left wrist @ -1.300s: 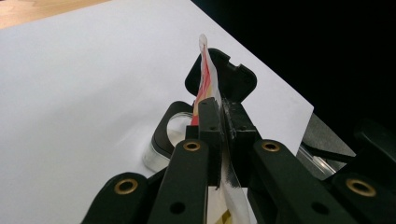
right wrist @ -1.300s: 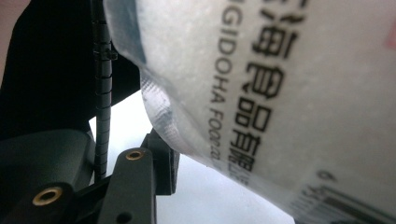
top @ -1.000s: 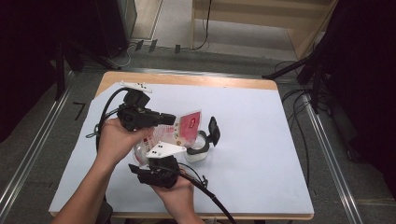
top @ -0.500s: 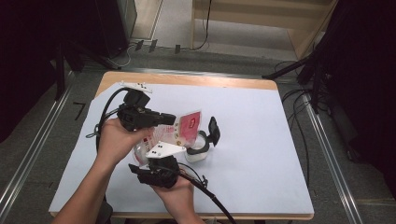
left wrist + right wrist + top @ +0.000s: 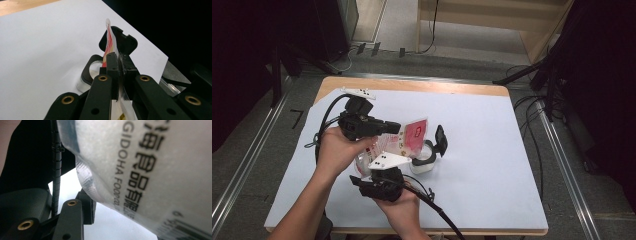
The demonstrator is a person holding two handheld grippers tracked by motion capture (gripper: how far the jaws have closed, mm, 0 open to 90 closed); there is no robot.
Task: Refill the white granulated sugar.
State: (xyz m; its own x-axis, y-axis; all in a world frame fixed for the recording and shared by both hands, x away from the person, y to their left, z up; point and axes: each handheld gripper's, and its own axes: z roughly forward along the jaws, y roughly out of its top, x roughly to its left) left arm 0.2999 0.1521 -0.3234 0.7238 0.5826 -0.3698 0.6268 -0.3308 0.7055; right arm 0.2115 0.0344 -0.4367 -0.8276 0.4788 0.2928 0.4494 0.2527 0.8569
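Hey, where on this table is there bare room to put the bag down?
The white sheet lies bare right of the open-lidded container, out to the table's right edge, and along the far strip beyond the bag. It is crowded near left, where both grippers, left and right, meet at the bag.

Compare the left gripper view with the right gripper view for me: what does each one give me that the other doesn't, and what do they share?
Left gripper view alone: the left gripper shut on the thin edge of the packet, with the round clear container and its raised black lid on the white table cover beyond. Right gripper view alone: the packet's translucent back close up with black printed lettering, and one black jaw of the right gripper below its lower edge. Shared: the packet itself and the white table cover.
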